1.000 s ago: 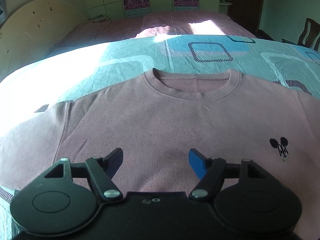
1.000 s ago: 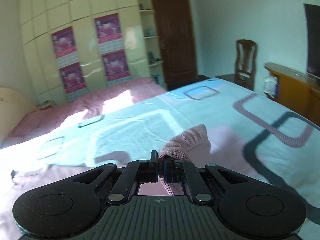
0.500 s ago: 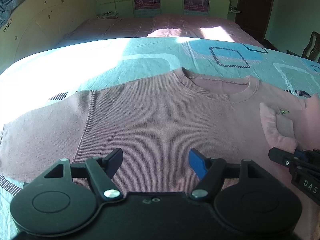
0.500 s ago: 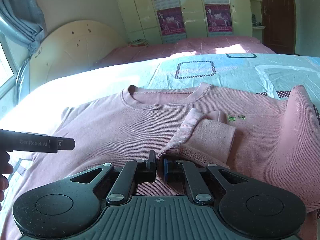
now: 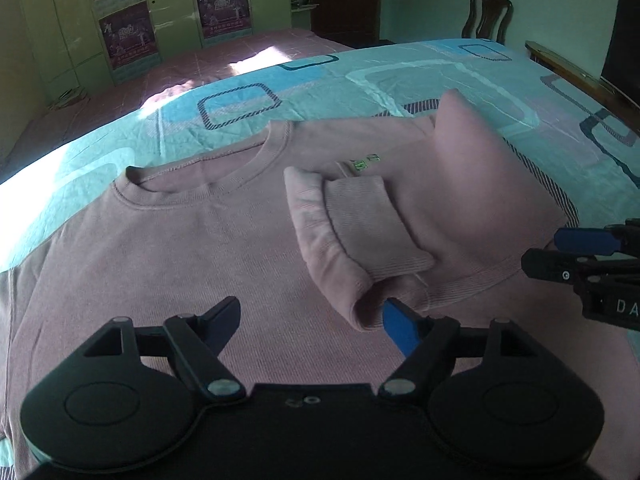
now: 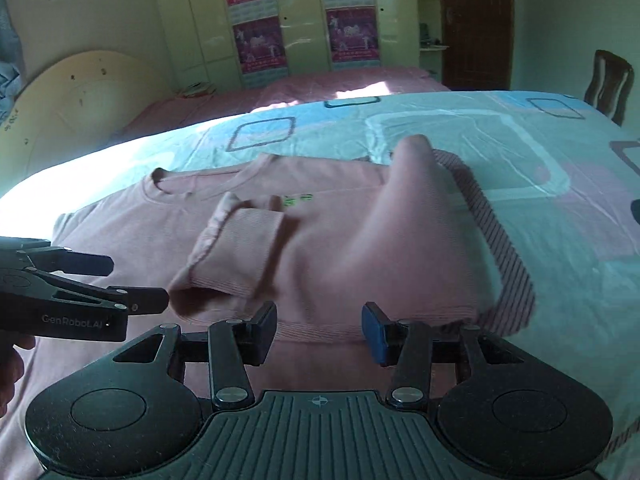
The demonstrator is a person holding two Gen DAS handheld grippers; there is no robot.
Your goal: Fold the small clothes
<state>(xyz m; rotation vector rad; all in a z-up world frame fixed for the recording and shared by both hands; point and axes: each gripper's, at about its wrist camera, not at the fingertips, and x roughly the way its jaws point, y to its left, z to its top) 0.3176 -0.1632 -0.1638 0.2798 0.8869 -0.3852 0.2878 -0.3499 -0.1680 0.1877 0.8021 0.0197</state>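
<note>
A pink sweater [image 5: 192, 264] lies flat, front up, on the turquoise patterned bedsheet [image 5: 400, 76]. One sleeve is folded in across the chest, and its ribbed cuff [image 5: 372, 228] rests loose there. My left gripper [image 5: 314, 320] hovers low over the chest with its jaws opening. Nothing is between them, and the cuff's edge lies just by the blue fingertip [image 5: 396, 326]. In the right wrist view, my right gripper [image 6: 320, 330] is over the folded part of the sweater [image 6: 360, 240]. Its jaws are opening and nothing is held. The cuff [image 6: 240, 252] lies ahead and to the left.
Each gripper shows in the other's view: the right gripper [image 5: 580, 256] at the right edge, the left gripper [image 6: 80, 292] at the left with a hand [image 6: 10, 364] behind it. Beyond are a pink-covered bed [image 6: 340, 84], wardrobes with posters [image 6: 260, 40], a chair [image 6: 608, 84] and a wooden board [image 5: 580, 76].
The right gripper carried the sleeve over the chest, let the cuff go and drew back with its jaws parting. The left gripper swung right, toward the dropped cuff.
</note>
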